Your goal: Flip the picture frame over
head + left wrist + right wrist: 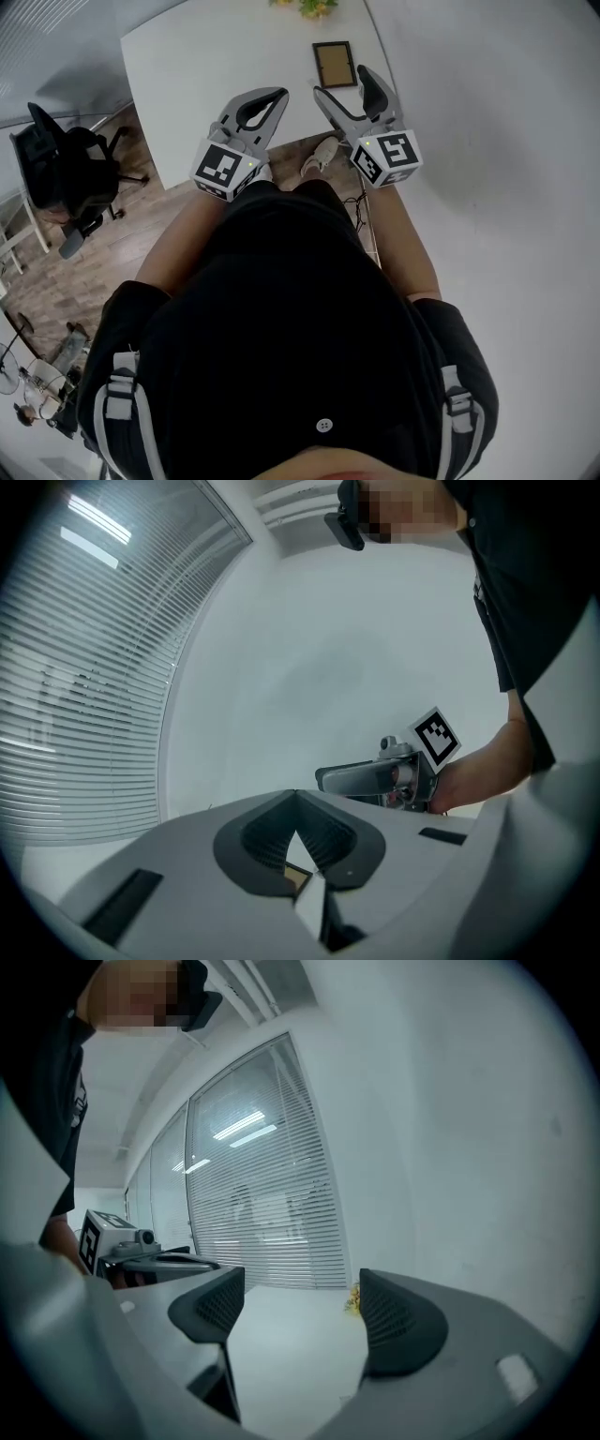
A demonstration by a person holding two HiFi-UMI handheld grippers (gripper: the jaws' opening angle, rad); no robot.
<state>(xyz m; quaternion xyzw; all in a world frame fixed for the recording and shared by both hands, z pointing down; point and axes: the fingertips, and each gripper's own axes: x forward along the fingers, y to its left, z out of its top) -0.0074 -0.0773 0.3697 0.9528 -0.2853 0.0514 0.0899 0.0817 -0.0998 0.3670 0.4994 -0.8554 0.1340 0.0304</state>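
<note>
1. The left claw (297, 797) has its jaws closed tip to tip. Nothing is pinched between them; behind the tips is a small gap, and white tabletop and a brown corner show through it.
2. The right claw (300, 1312) has its jaws spread wide apart. Only bare tabletop shows between them, and it holds and touches nothing.
3. In the head view both claws are held side by side in front of the person, near the front edge of the white tabletop (216, 56). The left claw (278, 93) is over the tabletop. The right claw (341, 82) is at the picture frame's near edge.
4. The one picture frame (334, 62) lies flat near the tabletop's right edge. It has a dark border and its brown panel faces up. Neither claw grips it.
5. One small bunch of yellow flowers (305, 7) sits at the far edge of the tabletop.
6. One black office chair (56, 169) stands on the wooden floor, well to the left.
</note>
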